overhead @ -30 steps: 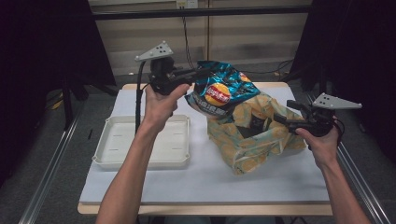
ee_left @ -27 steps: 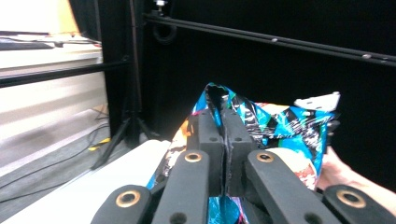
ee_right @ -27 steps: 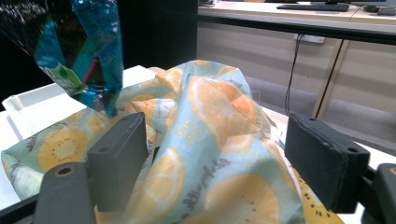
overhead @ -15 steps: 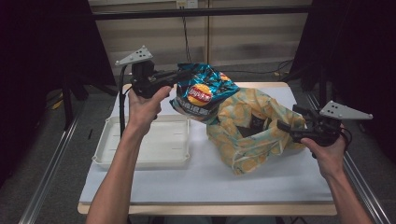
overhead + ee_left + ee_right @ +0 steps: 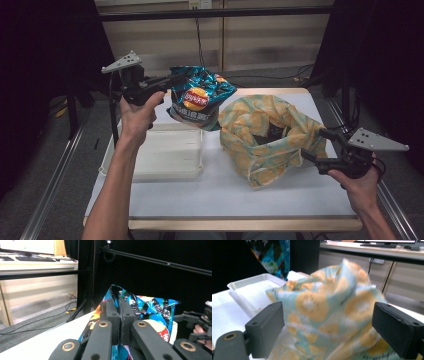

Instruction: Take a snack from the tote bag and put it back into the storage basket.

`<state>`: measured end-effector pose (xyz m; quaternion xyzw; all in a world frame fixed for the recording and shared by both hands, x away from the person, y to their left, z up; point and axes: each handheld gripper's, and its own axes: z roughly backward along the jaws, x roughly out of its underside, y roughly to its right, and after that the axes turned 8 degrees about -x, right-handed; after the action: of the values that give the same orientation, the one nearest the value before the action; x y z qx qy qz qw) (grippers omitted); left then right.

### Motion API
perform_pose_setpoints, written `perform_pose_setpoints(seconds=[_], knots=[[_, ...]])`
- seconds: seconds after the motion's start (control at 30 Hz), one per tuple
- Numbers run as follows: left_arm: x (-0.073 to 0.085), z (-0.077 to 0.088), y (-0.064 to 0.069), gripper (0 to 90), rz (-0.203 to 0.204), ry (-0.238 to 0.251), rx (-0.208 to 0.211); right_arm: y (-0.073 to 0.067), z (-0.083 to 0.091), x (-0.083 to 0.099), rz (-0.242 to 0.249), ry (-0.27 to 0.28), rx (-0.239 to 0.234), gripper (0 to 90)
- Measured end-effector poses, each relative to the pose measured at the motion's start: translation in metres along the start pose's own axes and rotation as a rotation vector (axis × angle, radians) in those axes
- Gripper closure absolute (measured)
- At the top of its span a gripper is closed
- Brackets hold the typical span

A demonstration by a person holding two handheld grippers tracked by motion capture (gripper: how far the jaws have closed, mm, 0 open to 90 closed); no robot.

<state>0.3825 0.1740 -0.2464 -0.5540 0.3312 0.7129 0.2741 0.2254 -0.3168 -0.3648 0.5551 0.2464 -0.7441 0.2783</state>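
A blue crisp packet [image 5: 200, 97] hangs in the air over the gap between the white tray [image 5: 150, 172] and the cloth bag [image 5: 265, 135]. My left gripper [image 5: 175, 80] is shut on the packet's top seam, and its jaws [image 5: 119, 305] pinch the crinkled foil [image 5: 155, 310]. The yellow and teal cloth bag stands open on the white table. My right gripper [image 5: 316, 145] is just right of the bag. Its jaws have just been opening and now stand wide apart [image 5: 332, 327], with the bag [image 5: 329, 302] beyond them and untouched. The packet [image 5: 273, 257] shows at the upper left of the right gripper view.
The shallow white tray [image 5: 249, 283] lies on the left half of the table [image 5: 225, 200]. Black frame bars run behind the table and along both sides. Bare table surface lies in front of the bag and tray.
My left hand has carried the crisp packet leftward, from above the cloth bag towards the tray. My right gripper has drawn back to the right, off the bag, with its jaws wider.
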Motion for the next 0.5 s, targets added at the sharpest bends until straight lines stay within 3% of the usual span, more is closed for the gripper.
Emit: perform_pose_setpoints(seconds=[0.3, 0.37, 0.5], knots=[[0.016, 0.011, -0.015, 89.0, 0.032, 0.004, -0.035, -0.006, 0.002, 0.019, -0.029, -0.019, -0.002, 10.7], [0.024, 0.017, -0.024, 89.0, 0.061, 0.011, -0.051, -0.006, 0.002, 0.020, -0.026, -0.015, 0.003, 10.7], [0.032, 0.025, -0.034, 88.9, 0.064, 0.009, -0.081, -0.007, 0.000, 0.024, -0.025, -0.027, 0.003, 10.8]])
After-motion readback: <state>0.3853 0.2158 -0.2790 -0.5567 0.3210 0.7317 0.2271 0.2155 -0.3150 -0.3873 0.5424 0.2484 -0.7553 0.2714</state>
